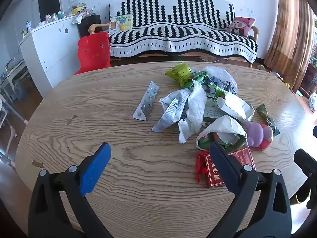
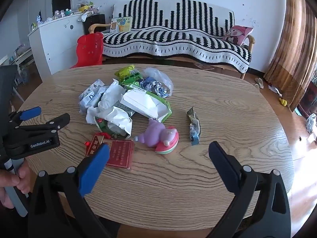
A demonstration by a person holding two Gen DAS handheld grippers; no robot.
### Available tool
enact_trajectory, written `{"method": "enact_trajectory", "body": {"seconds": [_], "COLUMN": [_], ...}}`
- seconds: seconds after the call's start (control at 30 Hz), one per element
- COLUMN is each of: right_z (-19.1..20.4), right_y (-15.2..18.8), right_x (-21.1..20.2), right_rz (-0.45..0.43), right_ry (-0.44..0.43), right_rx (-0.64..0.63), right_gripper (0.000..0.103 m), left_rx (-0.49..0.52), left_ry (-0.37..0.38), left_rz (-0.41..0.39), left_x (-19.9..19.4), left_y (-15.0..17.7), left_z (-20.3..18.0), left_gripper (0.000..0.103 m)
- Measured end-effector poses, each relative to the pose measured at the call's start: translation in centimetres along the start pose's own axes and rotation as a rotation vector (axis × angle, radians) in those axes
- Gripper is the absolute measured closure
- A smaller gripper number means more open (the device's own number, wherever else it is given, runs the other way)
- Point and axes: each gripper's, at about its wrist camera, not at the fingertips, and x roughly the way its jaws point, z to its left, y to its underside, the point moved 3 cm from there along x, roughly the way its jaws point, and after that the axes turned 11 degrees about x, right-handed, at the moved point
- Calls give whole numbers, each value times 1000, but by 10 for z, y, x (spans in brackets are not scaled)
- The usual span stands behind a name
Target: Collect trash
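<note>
A pile of crumpled wrappers and paper lies on the oval wooden table; it also shows in the right wrist view. A silver blister pack lies left of the pile. A red packet, a purple toy and a green snack wrapper lie near the front. My left gripper is open and empty, above the table short of the pile. My right gripper is open and empty, just short of the toy. The left gripper also shows at the left of the right wrist view.
A black-and-white striped sofa stands behind the table, with a red plastic chair and a white cabinet to the left. A brown curtain hangs at the right. Slippers lie on the floor.
</note>
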Motion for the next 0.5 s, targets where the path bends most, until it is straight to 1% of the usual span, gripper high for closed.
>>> {"method": "enact_trajectory", "body": {"seconds": [0.5], "right_z": [1], "right_y": [1], "right_x": [-1], "right_rz": [-1], "right_ry": [-5], "right_rx": [2], "right_gripper": [6], "left_rx": [-4], "left_ry": [-2], "left_rz": [7], "left_x": [-3], "left_y": [-2], "left_z": [-4], "left_gripper": [6]}}
